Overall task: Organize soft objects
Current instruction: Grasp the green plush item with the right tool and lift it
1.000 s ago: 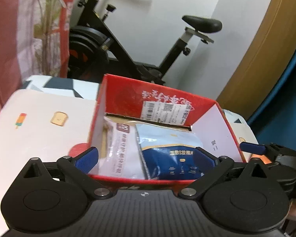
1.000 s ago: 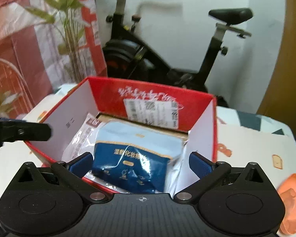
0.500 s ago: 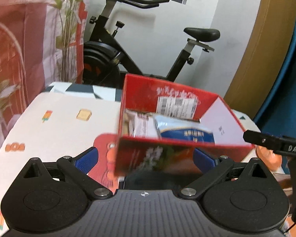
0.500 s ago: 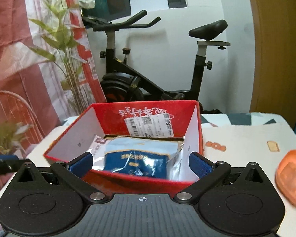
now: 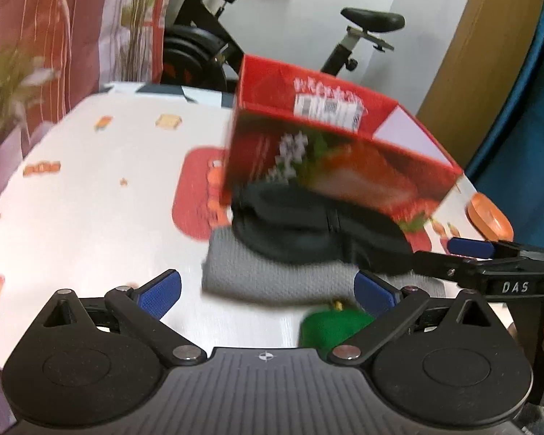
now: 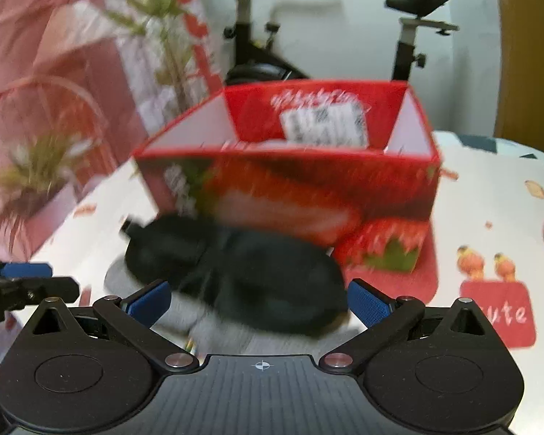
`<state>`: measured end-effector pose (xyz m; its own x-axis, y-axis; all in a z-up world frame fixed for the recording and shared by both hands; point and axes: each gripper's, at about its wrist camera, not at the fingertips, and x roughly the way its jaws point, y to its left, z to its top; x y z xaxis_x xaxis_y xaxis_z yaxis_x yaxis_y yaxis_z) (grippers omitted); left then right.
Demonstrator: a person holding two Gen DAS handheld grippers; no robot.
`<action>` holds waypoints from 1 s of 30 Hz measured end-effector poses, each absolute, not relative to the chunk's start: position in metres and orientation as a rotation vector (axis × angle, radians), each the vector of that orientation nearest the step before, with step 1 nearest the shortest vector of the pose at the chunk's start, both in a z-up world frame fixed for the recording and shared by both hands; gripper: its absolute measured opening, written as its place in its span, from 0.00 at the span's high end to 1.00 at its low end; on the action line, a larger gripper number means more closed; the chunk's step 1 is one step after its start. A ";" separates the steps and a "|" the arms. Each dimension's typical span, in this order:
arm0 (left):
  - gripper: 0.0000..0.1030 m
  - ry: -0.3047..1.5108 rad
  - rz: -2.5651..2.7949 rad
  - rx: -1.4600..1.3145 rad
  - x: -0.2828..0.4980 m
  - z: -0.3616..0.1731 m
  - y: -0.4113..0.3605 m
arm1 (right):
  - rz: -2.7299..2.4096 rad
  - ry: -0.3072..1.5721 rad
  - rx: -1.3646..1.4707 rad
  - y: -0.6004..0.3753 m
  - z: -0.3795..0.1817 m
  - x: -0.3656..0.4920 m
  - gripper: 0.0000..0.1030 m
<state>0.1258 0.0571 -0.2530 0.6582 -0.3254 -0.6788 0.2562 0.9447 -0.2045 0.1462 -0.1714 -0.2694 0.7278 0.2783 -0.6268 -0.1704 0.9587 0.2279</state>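
While both sets of jaws stand apart and empty, the black soft item (image 6: 235,272) lies on a grey cloth (image 5: 272,275) on the counter (image 5: 90,199), just near of the red box (image 6: 290,188). Its long axis runs left-right; the right gripper (image 6: 259,299) looks nearer than the left gripper (image 5: 266,291).

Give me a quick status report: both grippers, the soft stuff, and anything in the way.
Left hand-held gripper open, empty. Right hand-held gripper open, empty. Black soft item on grey folded cloth, in front of red box. Green item nearby; nothing blocking.
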 end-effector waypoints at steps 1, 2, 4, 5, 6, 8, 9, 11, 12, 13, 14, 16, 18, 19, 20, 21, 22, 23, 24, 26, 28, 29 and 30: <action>0.02 0.788 -0.332 -0.088 0.123 -0.256 0.056 | 0.259 0.718 0.142 -0.167 -0.272 0.141 0.00; 0.02 0.788 -0.335 -0.082 0.119 -0.258 0.056 | 0.265 0.717 0.124 -0.164 -0.274 0.137 0.00; 0.02 0.799 -0.340 -0.085 0.115 -0.263 0.054 | 0.275 0.725 0.097 -0.159 -0.276 0.131 0.00; 0.02 0.806 -0.348 -0.095 0.113 -0.265 0.054 | 0.280 0.727 0.091 -0.157 -0.278 0.128 0.00; 0.02 0.816 -0.359 -0.110 0.112 -0.268 0.054 | 0.288 0.727 0.084 -0.156 -0.278 0.126 0.00; 0.05 0.828 -0.379 -0.138 0.110 -0.271 0.053 | 0.314 0.723 0.064 -0.152 -0.280 0.120 0.01; 0.08 0.836 -0.389 -0.153 0.109 -0.273 0.053 | 0.324 0.722 0.054 -0.153 -0.280 0.119 0.02; 0.12 0.852 -0.405 -0.177 0.108 -0.278 0.051 | 0.349 0.721 0.033 -0.150 -0.281 0.114 0.09; 0.16 0.859 -0.407 -0.185 0.107 -0.280 0.050 | 0.363 0.723 0.024 -0.148 -0.282 0.112 0.15; 0.19 0.868 -0.406 -0.190 0.106 -0.283 0.049 | 0.375 0.729 0.018 -0.146 -0.282 0.112 0.19; 0.25 0.877 -0.406 -0.192 0.106 -0.284 0.049 | 0.391 0.737 0.013 -0.142 -0.283 0.111 0.20; 0.30 0.888 -0.414 -0.204 0.105 -0.288 0.049 | 0.427 0.743 0.005 -0.136 -0.285 0.110 0.24; 0.37 0.898 -0.433 -0.238 0.107 -0.292 0.051 | 0.461 0.748 -0.008 -0.130 -0.287 0.109 0.29; 0.39 0.903 -0.442 -0.258 0.108 -0.294 0.052 | 0.477 0.753 -0.018 -0.127 -0.289 0.109 0.33; 0.40 0.909 -0.449 -0.278 0.108 -0.296 0.053 | 0.488 0.758 -0.028 -0.124 -0.291 0.109 0.36; 0.40 0.917 -0.451 -0.301 0.109 -0.298 0.054 | 0.498 0.763 -0.037 -0.121 -0.292 0.110 0.38; 0.40 0.925 -0.451 -0.324 0.111 -0.300 0.054 | 0.505 0.768 -0.043 -0.120 -0.294 0.109 0.39; 0.40 0.936 -0.456 -0.351 0.113 -0.302 0.055 | 0.512 0.770 -0.048 -0.118 -0.296 0.110 0.39; 0.40 0.945 -0.463 -0.376 0.115 -0.304 0.055 | 0.517 0.770 -0.052 -0.117 -0.297 0.109 0.40; 0.40 0.953 -0.475 -0.403 0.117 -0.306 0.054 | 0.527 0.770 -0.057 -0.117 -0.300 0.109 0.43; 0.40 0.953 -0.477 -0.399 0.119 -0.308 0.051 | 0.535 0.771 -0.063 -0.116 -0.302 0.110 0.46; 0.42 0.955 -0.480 -0.400 0.119 -0.309 0.050 | 0.540 0.770 -0.062 -0.116 -0.303 0.110 0.46; 0.47 0.958 -0.484 -0.402 0.120 -0.310 0.049 | 0.544 0.769 -0.061 -0.116 -0.303 0.111 0.48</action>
